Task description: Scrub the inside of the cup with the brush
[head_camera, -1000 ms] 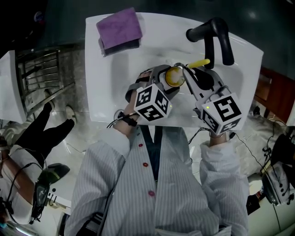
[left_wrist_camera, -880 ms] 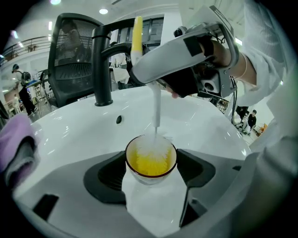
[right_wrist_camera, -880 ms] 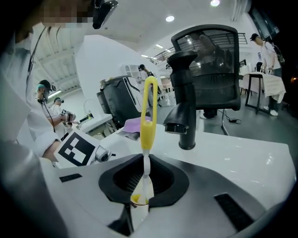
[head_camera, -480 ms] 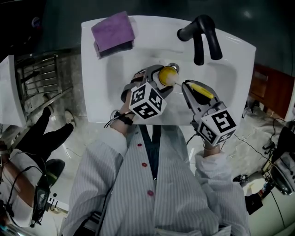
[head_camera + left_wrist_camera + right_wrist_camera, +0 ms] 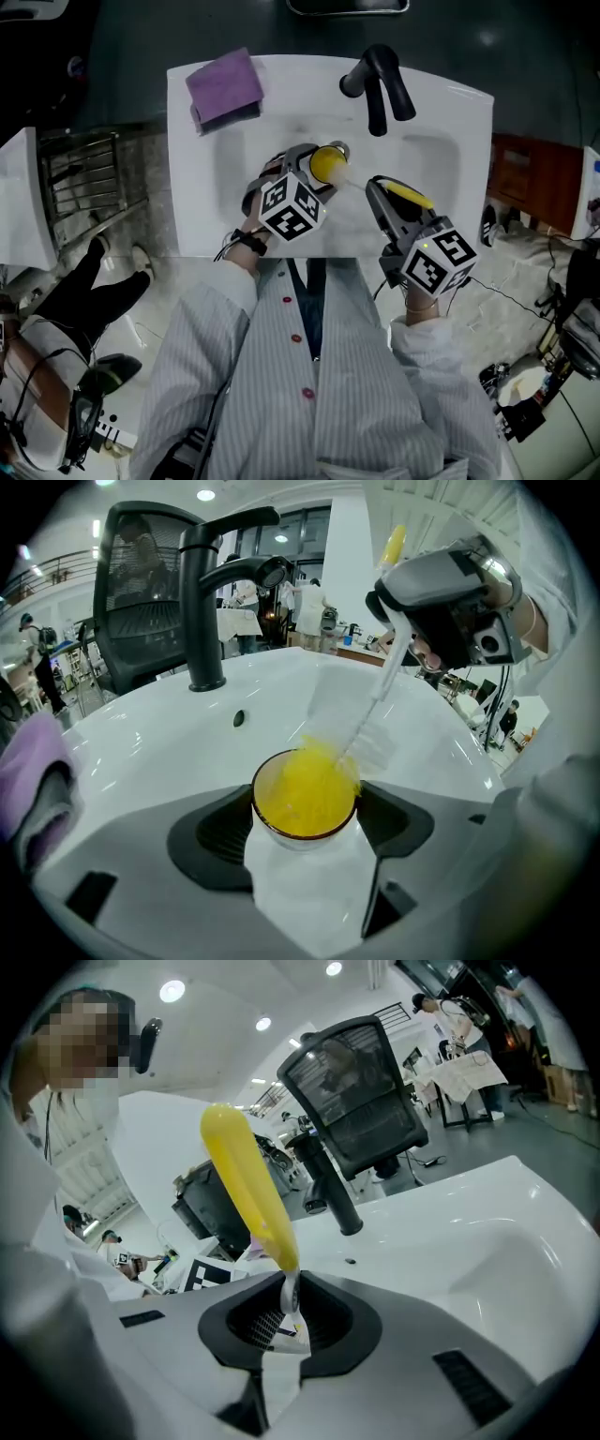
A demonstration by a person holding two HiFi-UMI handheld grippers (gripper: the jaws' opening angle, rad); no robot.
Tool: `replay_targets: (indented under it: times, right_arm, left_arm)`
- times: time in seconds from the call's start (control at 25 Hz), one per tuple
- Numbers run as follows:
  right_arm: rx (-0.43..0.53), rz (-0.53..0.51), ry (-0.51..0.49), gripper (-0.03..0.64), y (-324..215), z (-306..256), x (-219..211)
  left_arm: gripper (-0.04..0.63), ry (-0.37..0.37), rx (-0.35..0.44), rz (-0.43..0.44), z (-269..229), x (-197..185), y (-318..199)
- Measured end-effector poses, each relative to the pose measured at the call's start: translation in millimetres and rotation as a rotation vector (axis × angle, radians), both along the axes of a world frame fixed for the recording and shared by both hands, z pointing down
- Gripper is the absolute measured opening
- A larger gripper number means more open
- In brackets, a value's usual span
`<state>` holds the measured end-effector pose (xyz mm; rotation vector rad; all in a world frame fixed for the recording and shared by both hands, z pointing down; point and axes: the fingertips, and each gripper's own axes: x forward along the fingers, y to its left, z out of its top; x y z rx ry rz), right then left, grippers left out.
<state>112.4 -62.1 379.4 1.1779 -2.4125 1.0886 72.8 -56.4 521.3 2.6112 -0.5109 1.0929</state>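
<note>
Left gripper [image 5: 305,829] clamps cup [image 5: 302,860], right gripper [image 5: 286,1324] pinches brush [image 5: 246,1185] handle; thin handle may twist in jaws, or scrubbing levers cup loose.

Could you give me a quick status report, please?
Left tool shut on cup. Right tool shut on brush. Bristles inside cup. Faucet apart, behind.

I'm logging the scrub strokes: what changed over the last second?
The right gripper, shut on the brush, drew back from the cup toward the person, lowering the yellow handle; the bristles remain at the cup's mouth. Unchanged: the left gripper is shut on the cup over the sink, and the purple cloth lies on the sink's corner.
</note>
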Motion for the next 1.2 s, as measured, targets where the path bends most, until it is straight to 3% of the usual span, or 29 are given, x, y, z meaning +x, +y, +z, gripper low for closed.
replay_targets:
  times: [0.48, 0.8, 0.92, 1.2]
  right_arm:
    - [0.059, 0.117, -0.067, 0.057, 7.4, -41.5, 22.8]
    - [0.162, 0.131, -0.122, 0.057, 6.8, -95.0, 21.2]
    - [0.210, 0.116, -0.131, 0.057, 3.0, -117.1, 17.8]
    - [0.329, 0.091, -0.134, 0.055, -2.0, -168.6, 10.0]
  left_arm:
    - [0.353, 0.016, 0.027, -0.003, -45.7, -4.1, 7.5]
    - [0.333, 0.073, 0.038, -0.083, -95.6, -39.3, 10.5]
    - [0.299, 0.137, 0.062, -0.130, -127.0, -46.9, 7.1]
    - [0.220, 0.401, 0.110, -0.266, -212.9, -52.7, -9.5]
